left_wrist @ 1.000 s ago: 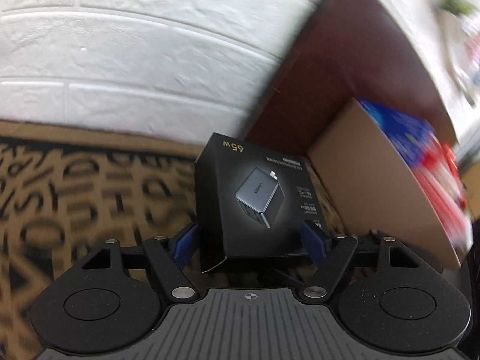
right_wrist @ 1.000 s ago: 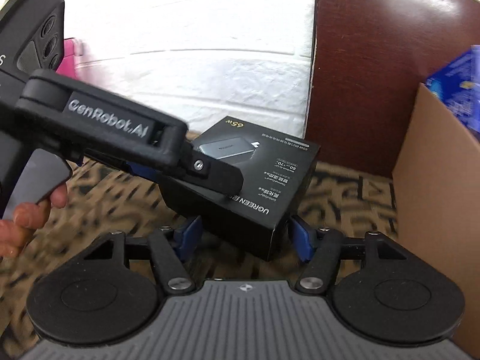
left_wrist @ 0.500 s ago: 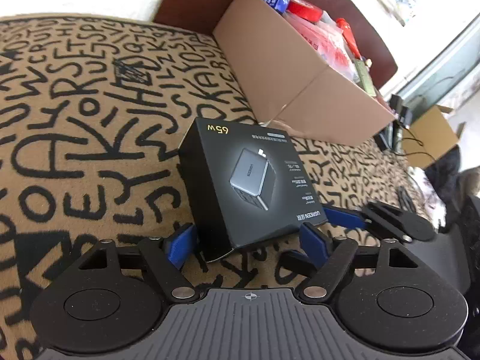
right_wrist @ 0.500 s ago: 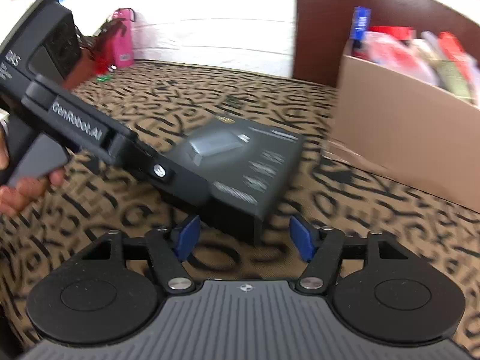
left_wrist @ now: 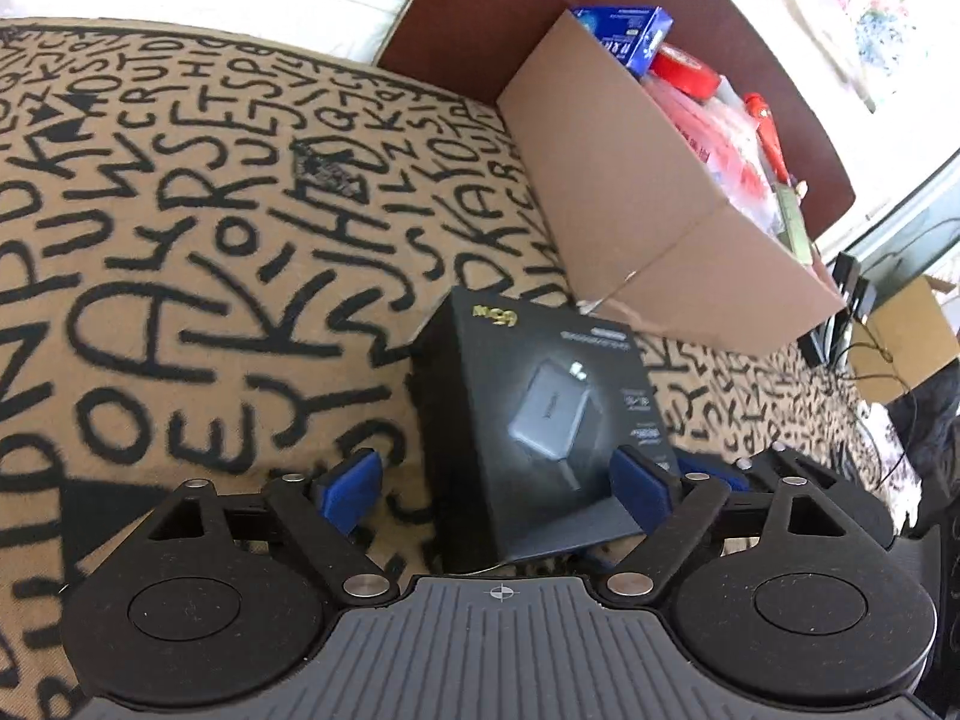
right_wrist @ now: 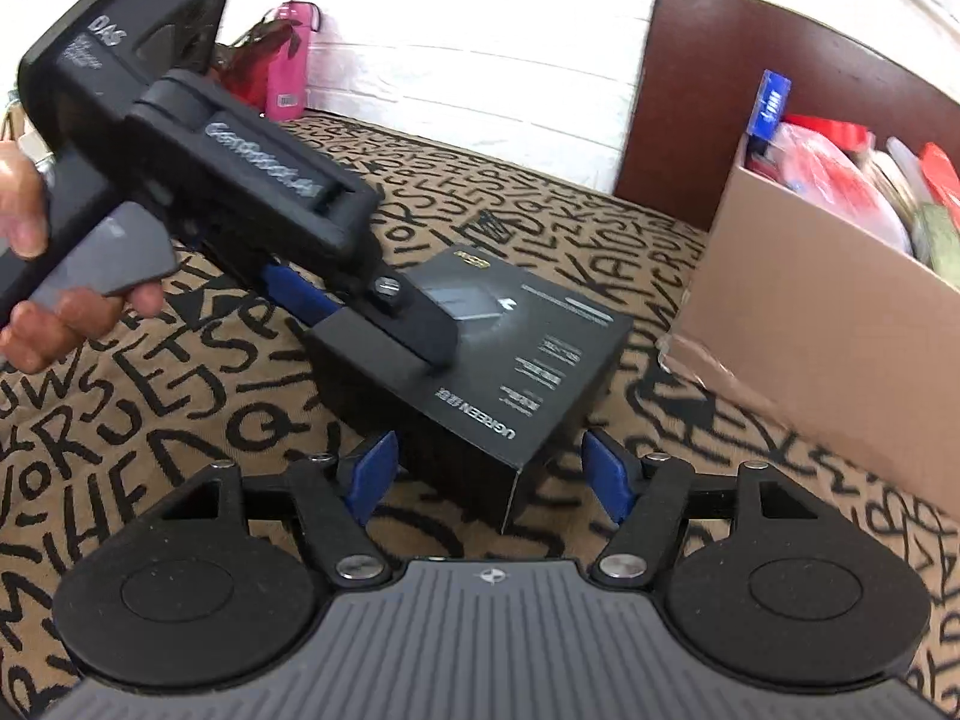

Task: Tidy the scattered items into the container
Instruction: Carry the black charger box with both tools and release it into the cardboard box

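- Straight ahead in the left wrist view, the left hand-held gripper (left_wrist: 495,489) stood with its blue pads (left_wrist: 348,489) spread wide, and the black charger box (left_wrist: 540,420) sat between them.
- Its right pad lay against the box's right edge; its left pad stood clear of the box with patterned cloth showing in the gap, so nothing was clamped.
- The box rested on a tan cloth printed with black letters (left_wrist: 210,210), its lid facing up and showing a grey charger picture.
- Beyond the box and to the gripper's right stood the open cardboard box (left_wrist: 660,192), holding a blue carton (left_wrist: 624,30), a red roll (left_wrist: 684,69) and other red packets.
- A dark brown board (left_wrist: 480,12) rose behind the cardboard box.

- Seen from the right wrist view, the right hand-held gripper (right_wrist: 492,474) was also spread open, its pads either side of the charger box's (right_wrist: 510,360) near corner without touching it.
- The left hand-held gripper (right_wrist: 384,312) reached in from the far left, gripped by a hand (right_wrist: 54,300), and its tip overlapped the box's left end.
- The cardboard box (right_wrist: 810,324) stood to the right of the gripper, near the charger box but apart from it, packed with red and blue items.
- A pink bottle (right_wrist: 291,66) stood far off at the upper left, by a white wall (right_wrist: 480,60).
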The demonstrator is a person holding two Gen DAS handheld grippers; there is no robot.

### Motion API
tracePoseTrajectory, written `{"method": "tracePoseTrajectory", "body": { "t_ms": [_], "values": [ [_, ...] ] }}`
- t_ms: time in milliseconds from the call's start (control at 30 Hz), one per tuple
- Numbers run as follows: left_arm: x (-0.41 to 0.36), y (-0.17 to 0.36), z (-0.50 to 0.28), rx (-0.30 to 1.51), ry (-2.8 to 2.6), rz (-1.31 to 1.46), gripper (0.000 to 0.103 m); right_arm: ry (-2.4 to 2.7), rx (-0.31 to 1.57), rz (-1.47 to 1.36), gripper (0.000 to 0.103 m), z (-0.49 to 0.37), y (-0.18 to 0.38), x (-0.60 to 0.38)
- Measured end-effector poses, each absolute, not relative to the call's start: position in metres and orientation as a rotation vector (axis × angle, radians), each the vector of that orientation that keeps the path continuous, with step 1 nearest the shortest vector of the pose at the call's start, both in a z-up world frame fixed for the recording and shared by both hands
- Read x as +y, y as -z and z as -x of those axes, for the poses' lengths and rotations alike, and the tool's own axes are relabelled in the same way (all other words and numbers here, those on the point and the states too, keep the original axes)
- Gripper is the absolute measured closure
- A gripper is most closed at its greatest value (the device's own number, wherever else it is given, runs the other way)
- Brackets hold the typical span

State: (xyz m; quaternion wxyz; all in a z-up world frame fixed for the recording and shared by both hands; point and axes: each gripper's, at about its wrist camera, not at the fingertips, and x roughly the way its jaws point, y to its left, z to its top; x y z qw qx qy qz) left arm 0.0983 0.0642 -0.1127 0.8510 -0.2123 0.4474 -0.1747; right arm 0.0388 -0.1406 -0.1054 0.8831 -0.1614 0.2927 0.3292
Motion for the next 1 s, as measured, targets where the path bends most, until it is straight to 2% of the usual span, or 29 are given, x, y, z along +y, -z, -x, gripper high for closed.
{"method": "tracePoseTrajectory", "body": {
  "t_ms": [133, 267, 400, 467, 767, 1000],
  "values": [
    [0.049, 0.112, -0.098, 0.93, 0.362, 0.388, 0.018, -0.675, 0.617, 0.332, 0.032, -0.04, 0.106, -0.133],
    [0.04, 0.095, -0.084, 0.916, 0.368, 0.349, 0.02, -0.676, 0.624, 0.263, 0.032, -0.029, 0.094, -0.146],
    [0.026, 0.057, -0.08, 0.837, 0.39, 0.343, 0.019, -0.653, 0.543, 0.25, 0.032, -0.02, 0.061, -0.162],
    [0.017, 0.035, -0.087, 0.788, 0.412, 0.319, 0.015, -0.634, 0.494, 0.242, 0.032, -0.025, 0.042, -0.171],
    [-0.044, -0.049, -0.16, 0.613, 0.483, 0.239, 0.015, -0.533, 0.342, 0.159, 0.032, -0.091, -0.032, -0.224],
    [-0.081, -0.049, -0.222, 0.628, 0.488, 0.211, 0.011, -0.505, 0.308, 0.213, 0.03, -0.155, -0.033, -0.245]
  ]
}}
